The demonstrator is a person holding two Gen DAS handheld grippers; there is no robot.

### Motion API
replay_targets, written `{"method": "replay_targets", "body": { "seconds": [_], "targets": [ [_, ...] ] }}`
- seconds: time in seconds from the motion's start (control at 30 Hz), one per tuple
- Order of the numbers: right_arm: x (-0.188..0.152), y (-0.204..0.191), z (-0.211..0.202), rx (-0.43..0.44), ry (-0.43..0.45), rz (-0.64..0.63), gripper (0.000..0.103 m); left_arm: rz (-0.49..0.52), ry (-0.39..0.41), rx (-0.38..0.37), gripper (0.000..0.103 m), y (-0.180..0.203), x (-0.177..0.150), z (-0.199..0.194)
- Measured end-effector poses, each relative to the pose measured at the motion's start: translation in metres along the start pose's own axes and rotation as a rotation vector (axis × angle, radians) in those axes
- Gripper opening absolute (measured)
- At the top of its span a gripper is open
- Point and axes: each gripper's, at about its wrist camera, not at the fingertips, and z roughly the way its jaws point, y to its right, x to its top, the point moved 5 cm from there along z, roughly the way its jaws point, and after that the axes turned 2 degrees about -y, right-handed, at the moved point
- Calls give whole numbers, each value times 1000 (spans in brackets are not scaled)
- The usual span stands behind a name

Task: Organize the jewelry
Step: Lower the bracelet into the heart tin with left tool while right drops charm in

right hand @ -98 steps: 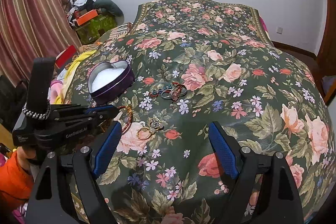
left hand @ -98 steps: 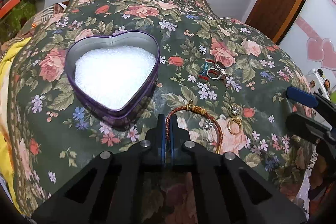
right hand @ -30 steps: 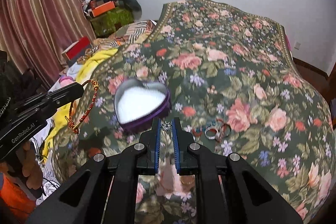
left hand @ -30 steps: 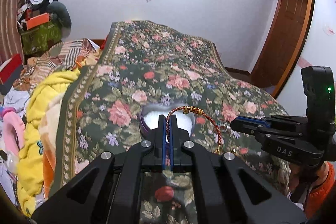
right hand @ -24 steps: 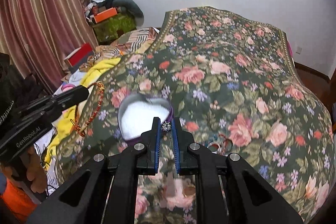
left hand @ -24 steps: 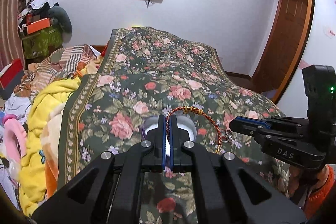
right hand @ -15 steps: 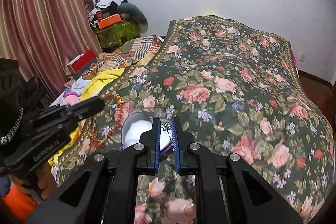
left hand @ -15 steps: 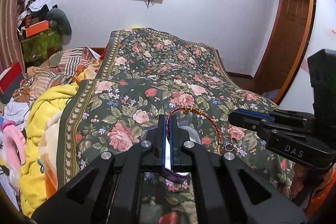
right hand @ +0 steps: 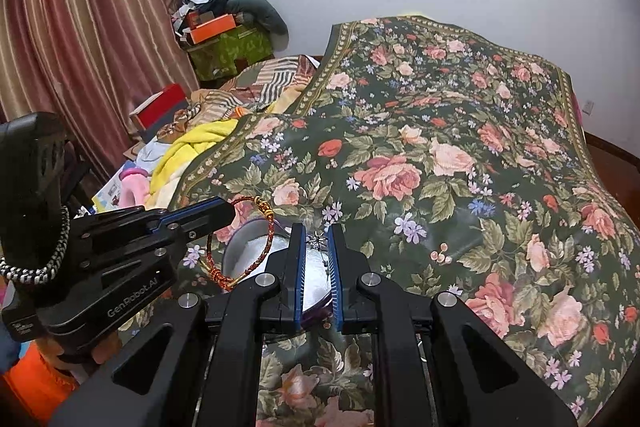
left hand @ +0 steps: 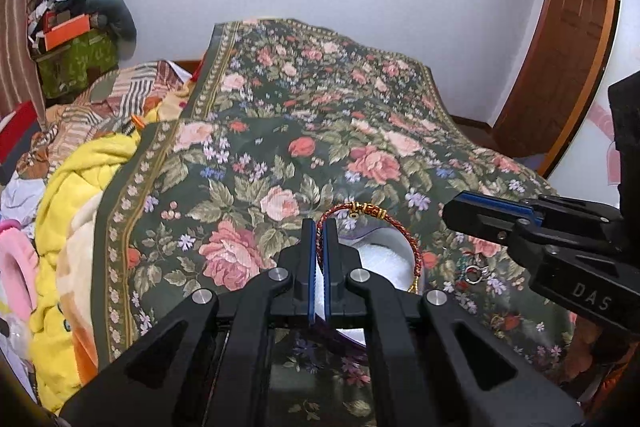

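Left gripper pinched a red-and-gold braided bracelet, hanging above the heart-shaped tin on the floral bedspread. Right gripper clamped a small star-shaped silver earring over the same tin

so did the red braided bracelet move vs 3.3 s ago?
Yes. The left gripper has lifted the bracelet off the floral bedspread; it now hangs over the heart tin.
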Motion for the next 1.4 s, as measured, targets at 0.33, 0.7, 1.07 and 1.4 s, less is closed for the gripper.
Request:
{"method": "replay_targets", "body": {
  "seconds": [0.33, 0.7, 1.07, 1.4],
  "targets": [
    [-7, 0, 18, 12, -45, -2, 10, 14, -59, -1, 1, 2, -11, 24],
    [-16, -5, 33, 18, -92, -19, 10, 33, -55, 13, 1, 3, -11, 25],
    [-20, -12, 32, 27, -101, -41, 10, 54, -36, 34, 1, 7, -10, 15],
    [-22, -14, 29, 15, -110, -45, 17, 75, -25, 62, 5, 9, -10, 6]
  ]
}}
